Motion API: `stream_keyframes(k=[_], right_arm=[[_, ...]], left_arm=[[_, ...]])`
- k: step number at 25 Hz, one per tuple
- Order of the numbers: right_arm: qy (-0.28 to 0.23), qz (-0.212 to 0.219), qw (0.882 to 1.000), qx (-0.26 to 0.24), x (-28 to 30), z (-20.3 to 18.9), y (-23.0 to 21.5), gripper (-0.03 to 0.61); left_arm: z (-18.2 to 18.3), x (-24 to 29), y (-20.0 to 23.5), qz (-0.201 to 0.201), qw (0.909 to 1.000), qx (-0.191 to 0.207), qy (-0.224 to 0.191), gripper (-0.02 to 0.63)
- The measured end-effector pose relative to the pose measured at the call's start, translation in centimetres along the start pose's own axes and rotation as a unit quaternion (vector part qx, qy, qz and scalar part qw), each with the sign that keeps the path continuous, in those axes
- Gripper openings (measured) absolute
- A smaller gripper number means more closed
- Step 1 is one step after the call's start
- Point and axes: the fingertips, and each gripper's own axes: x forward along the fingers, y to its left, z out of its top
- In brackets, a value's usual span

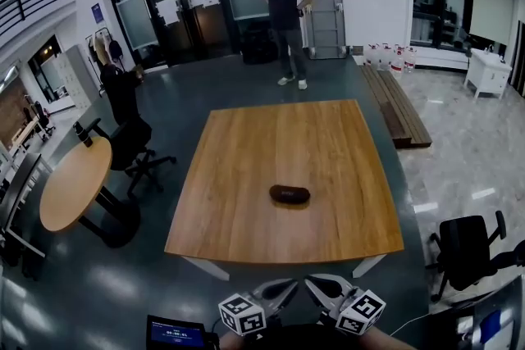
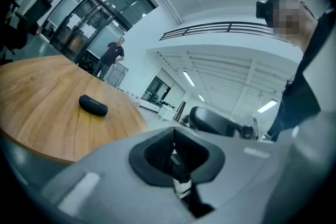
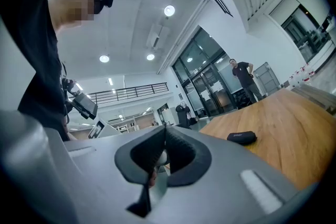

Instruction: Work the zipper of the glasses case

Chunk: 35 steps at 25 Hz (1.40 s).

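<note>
The glasses case [image 1: 289, 195], a dark, smooth oblong with rounded ends and faint pale print, lies flat on the wooden table [image 1: 246, 143], toward its near edge. Short of that edge, the left gripper [image 1: 287, 288] and right gripper [image 1: 316, 284] have their fingers pressed together, holding nothing.

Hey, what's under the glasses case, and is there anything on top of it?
The black glasses case lies directly on the wooden table, with nothing on top. The wood beneath it is covered, and its inside cannot be seen.
</note>
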Motion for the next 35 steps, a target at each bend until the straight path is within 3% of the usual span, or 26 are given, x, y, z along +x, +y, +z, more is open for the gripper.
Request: stream_keyframes(k=[5,9,16,29,35], right_arm=[[-0.009,0.008,1.000,-0.010,-1.7,1.3,-2.3,0.006],[-0.013,0.009,1.000,0.006,-1.9,2.1,-3.5,0.006],[-0.021,-0.012,1.000,0.006,-0.1,2.1,-6.6,0.015],[-0.024,-0.095,0.995,-0.010,11.4,3.4,-13.7,0.054],[0.014,-0.110,0.988,-0.107,15.2,2.7,-16.9,0.058]], left_arm=[[-0.6,2.5,-0.5,0.011,0.9999,0.009,-0.006,0.003],[0.9,3.0,0.5,0.034,0.9992,0.000,-0.020,0.003],[2.9,3.8,5.1,0.048,0.9985,0.002,-0.028,0.003],[10.4,5.3,17.5,-0.007,0.9997,-0.024,-0.008,0.003],[11.6,4.4,22.3,0.000,0.9999,-0.015,0.001,0.003]])
